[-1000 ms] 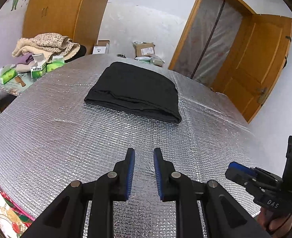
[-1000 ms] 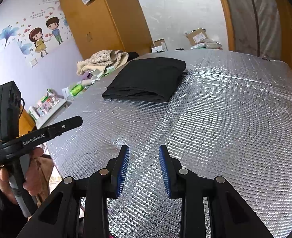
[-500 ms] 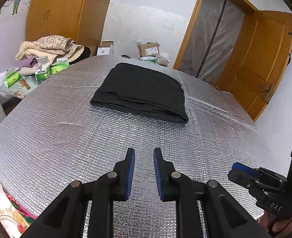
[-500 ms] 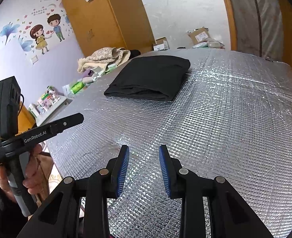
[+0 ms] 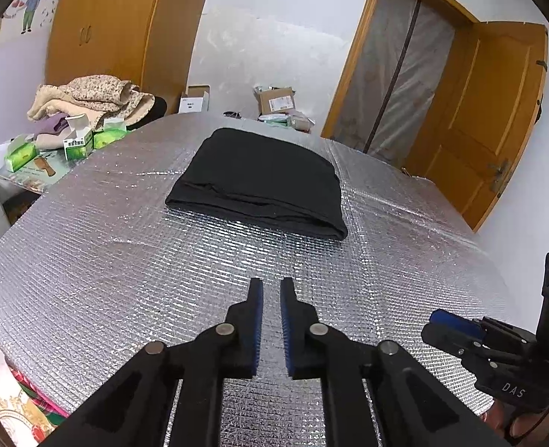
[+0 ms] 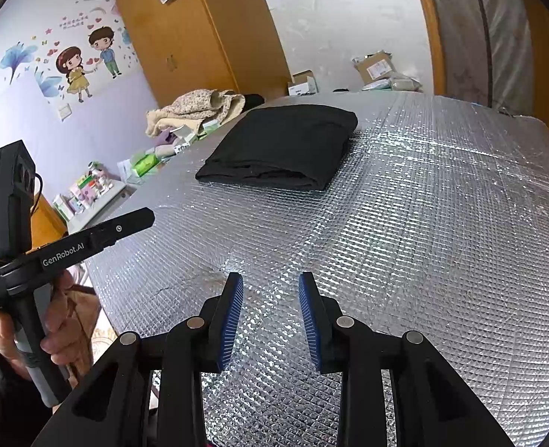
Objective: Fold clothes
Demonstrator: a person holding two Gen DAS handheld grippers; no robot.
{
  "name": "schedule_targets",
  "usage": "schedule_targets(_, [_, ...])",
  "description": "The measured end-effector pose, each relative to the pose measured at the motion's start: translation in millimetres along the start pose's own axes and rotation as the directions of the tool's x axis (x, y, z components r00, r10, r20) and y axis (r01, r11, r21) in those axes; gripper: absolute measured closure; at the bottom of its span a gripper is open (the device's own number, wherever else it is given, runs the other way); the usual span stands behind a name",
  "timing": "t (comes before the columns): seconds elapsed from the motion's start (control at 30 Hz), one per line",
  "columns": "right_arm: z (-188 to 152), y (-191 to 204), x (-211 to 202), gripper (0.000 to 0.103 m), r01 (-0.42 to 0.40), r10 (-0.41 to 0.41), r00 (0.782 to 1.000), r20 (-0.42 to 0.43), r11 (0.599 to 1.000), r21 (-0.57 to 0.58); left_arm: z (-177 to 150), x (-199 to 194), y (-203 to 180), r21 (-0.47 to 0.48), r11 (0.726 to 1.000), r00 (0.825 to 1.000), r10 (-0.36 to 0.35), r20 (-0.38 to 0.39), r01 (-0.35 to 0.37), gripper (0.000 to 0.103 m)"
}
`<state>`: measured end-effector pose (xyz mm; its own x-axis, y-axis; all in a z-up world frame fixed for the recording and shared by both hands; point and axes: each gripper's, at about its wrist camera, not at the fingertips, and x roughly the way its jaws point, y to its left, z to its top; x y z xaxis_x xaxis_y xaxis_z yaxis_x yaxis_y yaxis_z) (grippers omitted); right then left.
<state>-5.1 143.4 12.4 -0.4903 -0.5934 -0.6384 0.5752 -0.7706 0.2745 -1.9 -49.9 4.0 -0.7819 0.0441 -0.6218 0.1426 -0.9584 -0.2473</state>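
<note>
— What lies on the table (image 5: pixel 88 260)?

— A folded garment (image 5: pixel 263 182) lies flat toward its far side, near the middle. The near part of the table is bare.

— Where are the grippers?

— Both hover over the near edge, well apart from the garment. The left gripper (image 5: pixel 271 298) is to the left, the right gripper (image 6: pixel 270 294) beside it on the right.

— And around the table?

— To the far left, a heap of clothes (image 5: pixel 88 100) with small boxes (image 5: pixel 76 143) in front of it. A wardrobe (image 5: pixel 106 26) stands behind the heap. Cardboard boxes (image 5: pixel 276 98) sit behind the table; a door (image 5: pixel 490 123) stands to the far right.
</note>
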Motion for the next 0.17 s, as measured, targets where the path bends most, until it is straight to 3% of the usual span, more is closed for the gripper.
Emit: schedule_targets(0.17, [-0.9, -1.7, 0.5, 0.071, -0.001, 0.001, 1.0, -0.003, 1.0, 0.006, 2.6, -4.2, 2.3, -0.006, 1.0, 1.0, 0.002, 0.026, -0.002, 0.095])
